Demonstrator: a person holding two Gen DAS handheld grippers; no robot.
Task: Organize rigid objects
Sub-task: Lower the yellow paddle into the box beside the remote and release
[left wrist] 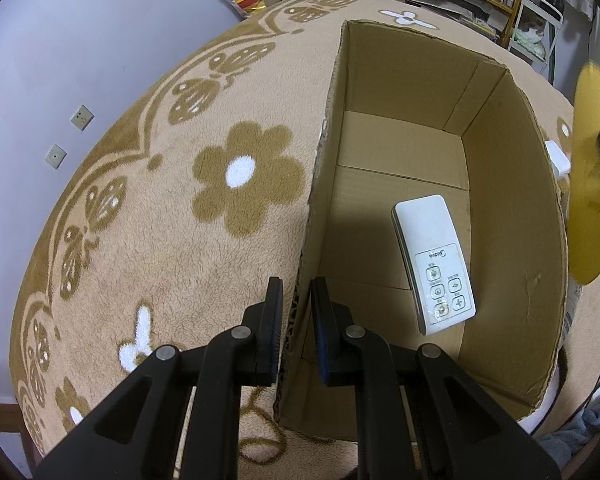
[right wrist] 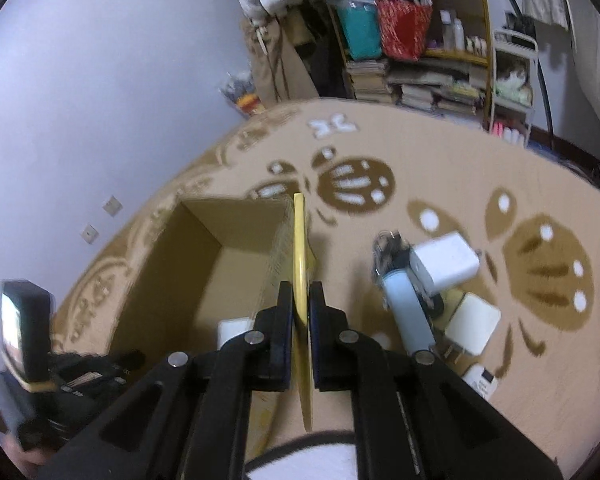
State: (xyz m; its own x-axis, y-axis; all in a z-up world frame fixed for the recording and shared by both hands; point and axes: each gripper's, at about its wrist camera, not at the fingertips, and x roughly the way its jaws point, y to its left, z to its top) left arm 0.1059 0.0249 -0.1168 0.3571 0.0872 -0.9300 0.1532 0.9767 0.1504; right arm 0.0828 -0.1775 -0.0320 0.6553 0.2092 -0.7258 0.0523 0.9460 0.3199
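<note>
Carrying a thin yellow plate (right wrist: 300,280) edge-on, the right gripper (right wrist: 300,316) has its jaws pressed onto the disc low in the frame's centre, the plate standing upright just at the right wall of the cardboard box (right wrist: 204,256). In the left wrist view the left gripper (left wrist: 296,312) straddles the box's (left wrist: 500,208) near-left wall at bottom centre; the jaws sit close on either side of the cardboard, but whether they actually pinch it I cannot tell.

The step in hand looks like loading the plate. The next move probably calls for shifting it left over the rim, then lowering it clear of the white remote (left wrist: 434,264) lying on the box floor at centre right.

At the right of the right wrist view, a white charger (right wrist: 446,264), a pale blue cylinder (right wrist: 408,312) and a white square block (right wrist: 472,328) wait on the flowered blanket (right wrist: 460,168). Cluttered shelves (right wrist: 420,40) fill the top.
</note>
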